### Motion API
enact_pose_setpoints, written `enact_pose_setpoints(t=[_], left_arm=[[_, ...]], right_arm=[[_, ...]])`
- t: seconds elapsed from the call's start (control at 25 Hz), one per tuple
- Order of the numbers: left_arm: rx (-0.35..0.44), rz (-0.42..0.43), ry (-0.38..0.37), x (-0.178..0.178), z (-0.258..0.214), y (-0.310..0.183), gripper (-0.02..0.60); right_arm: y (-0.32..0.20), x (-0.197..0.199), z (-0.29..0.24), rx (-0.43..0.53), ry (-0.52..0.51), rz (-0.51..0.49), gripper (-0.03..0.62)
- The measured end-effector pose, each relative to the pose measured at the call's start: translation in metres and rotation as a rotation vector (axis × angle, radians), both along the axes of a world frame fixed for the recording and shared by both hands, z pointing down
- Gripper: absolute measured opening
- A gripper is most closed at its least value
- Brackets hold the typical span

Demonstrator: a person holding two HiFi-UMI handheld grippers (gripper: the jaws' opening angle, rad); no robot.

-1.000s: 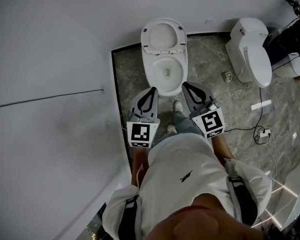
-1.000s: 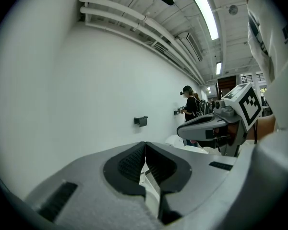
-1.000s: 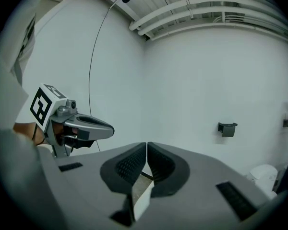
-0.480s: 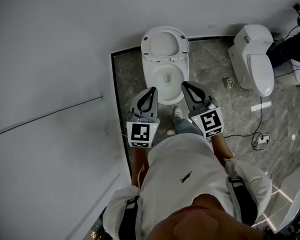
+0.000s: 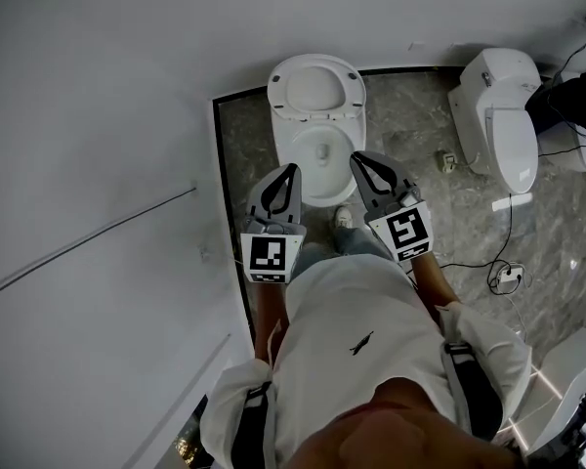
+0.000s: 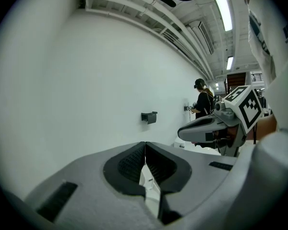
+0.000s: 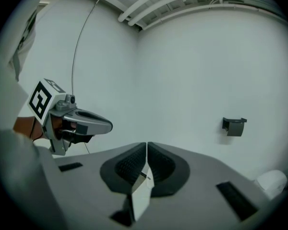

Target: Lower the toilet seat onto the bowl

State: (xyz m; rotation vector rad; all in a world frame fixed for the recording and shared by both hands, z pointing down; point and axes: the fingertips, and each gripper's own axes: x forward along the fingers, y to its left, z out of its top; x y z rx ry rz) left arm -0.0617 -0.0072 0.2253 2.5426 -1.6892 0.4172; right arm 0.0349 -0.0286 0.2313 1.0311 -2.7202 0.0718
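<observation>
In the head view a white toilet stands against the wall, its seat (image 5: 313, 88) raised upright above the open bowl (image 5: 317, 152). My left gripper (image 5: 292, 168) and right gripper (image 5: 355, 157) hover side by side just in front of the bowl's near rim, both pointing at it and touching nothing. Each one is shut with nothing between its jaws. The left gripper view has its jaws (image 6: 145, 143) meeting tip to tip, with the right gripper (image 6: 209, 127) alongside. In the right gripper view the jaws (image 7: 147, 143) are likewise together, and the left gripper (image 7: 81, 121) is beside them.
A white wall (image 5: 98, 164) runs close along the left. A second white toilet (image 5: 498, 115) stands at the right, with cables (image 5: 503, 274) on the marble floor. A black wall fitting (image 7: 234, 126) hangs on the far wall. Another person (image 6: 201, 102) stands in the distance.
Both grippers have edged slightly forward toward the bowl, and the head view has shifted a little. They stay shut, and the seat stays raised.
</observation>
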Motion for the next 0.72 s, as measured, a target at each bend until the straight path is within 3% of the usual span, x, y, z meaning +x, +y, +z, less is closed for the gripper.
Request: enact_pose_setpoints(t=[0.32,0.72], left_arm=[[-0.029,0.001,-0.017,0.001,0.013,-0.022,0.028],[-0.059,0.049,0.013,-0.02,0.036,-0.073,0.028]], right_arm=[[-0.028,0.004,0.013,-0.023,-0.01,0.021,0.032],[-0.071,-0.014,0.032,-0.044,0.011,0.073,0.032]])
